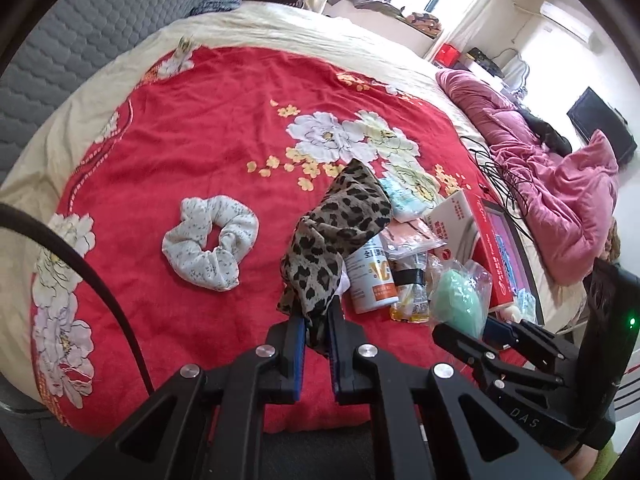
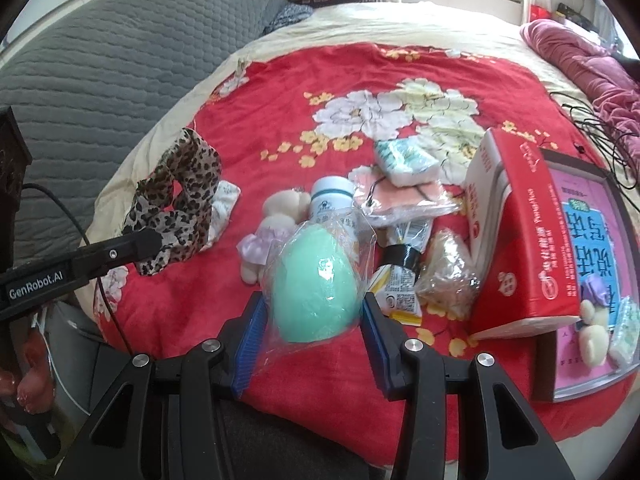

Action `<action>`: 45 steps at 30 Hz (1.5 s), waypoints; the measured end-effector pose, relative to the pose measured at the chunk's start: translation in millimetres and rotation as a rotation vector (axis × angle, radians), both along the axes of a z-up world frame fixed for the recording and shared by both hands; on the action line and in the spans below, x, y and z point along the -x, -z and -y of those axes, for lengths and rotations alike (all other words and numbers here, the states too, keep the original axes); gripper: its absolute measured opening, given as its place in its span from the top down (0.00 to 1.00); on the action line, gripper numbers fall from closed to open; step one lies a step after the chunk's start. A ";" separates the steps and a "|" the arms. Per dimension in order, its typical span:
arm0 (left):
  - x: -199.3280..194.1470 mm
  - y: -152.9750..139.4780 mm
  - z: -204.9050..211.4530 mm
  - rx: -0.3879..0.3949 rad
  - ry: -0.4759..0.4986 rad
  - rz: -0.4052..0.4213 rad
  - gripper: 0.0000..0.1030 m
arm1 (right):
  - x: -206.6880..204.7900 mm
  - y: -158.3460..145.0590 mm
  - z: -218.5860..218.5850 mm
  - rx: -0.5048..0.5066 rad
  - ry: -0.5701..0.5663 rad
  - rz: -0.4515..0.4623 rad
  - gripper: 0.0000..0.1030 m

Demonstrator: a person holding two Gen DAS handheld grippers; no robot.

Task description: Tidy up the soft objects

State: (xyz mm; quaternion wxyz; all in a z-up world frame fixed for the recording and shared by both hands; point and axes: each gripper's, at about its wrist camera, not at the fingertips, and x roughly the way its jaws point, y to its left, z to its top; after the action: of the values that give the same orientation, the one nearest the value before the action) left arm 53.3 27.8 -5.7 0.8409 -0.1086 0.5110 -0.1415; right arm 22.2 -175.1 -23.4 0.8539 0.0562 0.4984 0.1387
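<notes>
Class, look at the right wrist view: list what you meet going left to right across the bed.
leopard-print scrunchie → small plush bear → green egg-shaped sponge in its clear bag → clear bag of beige bits → red box → pink book

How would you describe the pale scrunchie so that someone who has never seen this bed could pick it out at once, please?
Start at the red flowered blanket covering the bed. Left of the cluttered pile with the white bottle, the scrunchie lies alone on open red fabric. It is a ruffled white ring with tiny grey speckles, unlike the leopard-print scrunchie clamped in the left gripper.
</notes>
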 end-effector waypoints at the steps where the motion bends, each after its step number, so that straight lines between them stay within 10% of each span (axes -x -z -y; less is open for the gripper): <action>1: 2.2 -2.9 2.6 -0.002 0.007 0.004 0.90 | 2.2 -3.4 1.3 -0.004 0.000 0.007 0.53; 45: 64.2 -69.9 121.6 -0.106 0.198 0.162 0.90 | 52.1 -83.1 93.0 -0.021 0.161 0.191 0.53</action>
State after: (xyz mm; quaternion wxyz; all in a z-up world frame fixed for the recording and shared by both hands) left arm -10.8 -93.8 64.2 0.8658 -0.0012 0.4566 -0.2046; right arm -29.9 -268.1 59.7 0.9052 0.0917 0.4073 0.0796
